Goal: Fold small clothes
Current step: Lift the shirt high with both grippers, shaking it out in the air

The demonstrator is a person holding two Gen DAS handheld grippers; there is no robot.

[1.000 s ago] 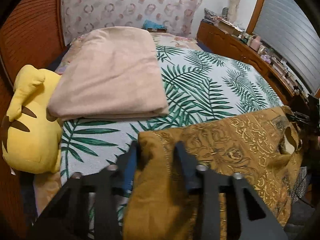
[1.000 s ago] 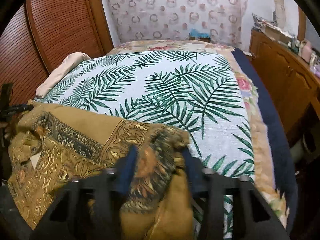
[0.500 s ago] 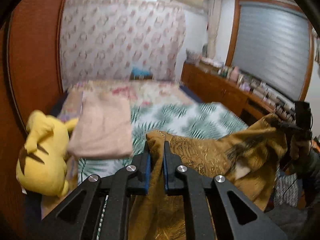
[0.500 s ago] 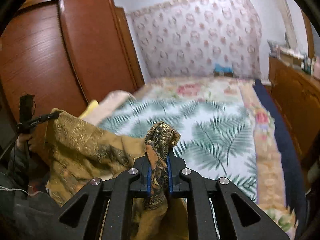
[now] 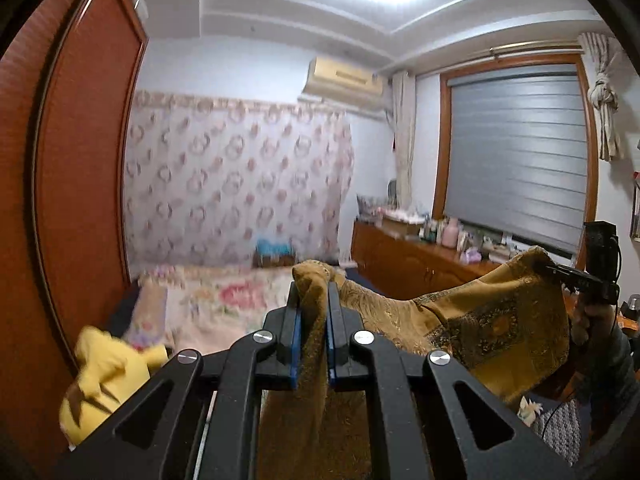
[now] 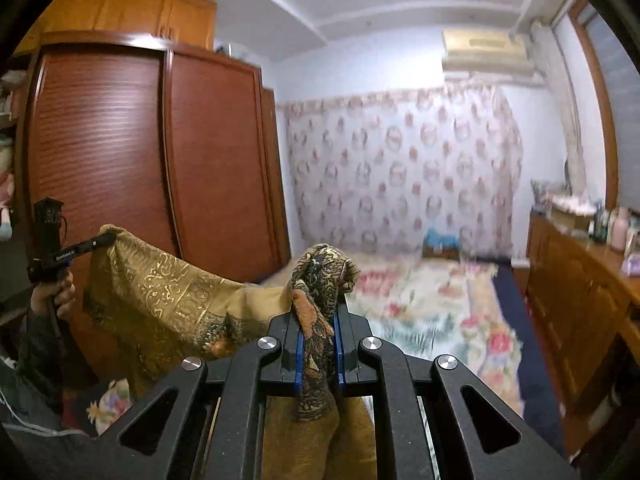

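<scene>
Item: mustard-gold patterned woven cloth garment [image 5: 492, 320], held aloft above the floral-covered bed [image 6: 432, 304], slung between two grippers. Left black two-finger gripper [image 5: 313, 312]: clamped on one bunched corner. Right black two-finger gripper [image 6: 319, 320]: clamped on the other. Handling, as judged: light, soft, limp; best taken at corners.

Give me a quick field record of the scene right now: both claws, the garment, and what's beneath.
left claw: shut on one corner of the mustard patterned garment
right claw: shut on the opposite corner
garment: lifted, sagging between the claws
bed: beyond and below the cloth, floral cover showing
yellow plush toy: low on the left, beside the wardrobe
fold: not started
</scene>
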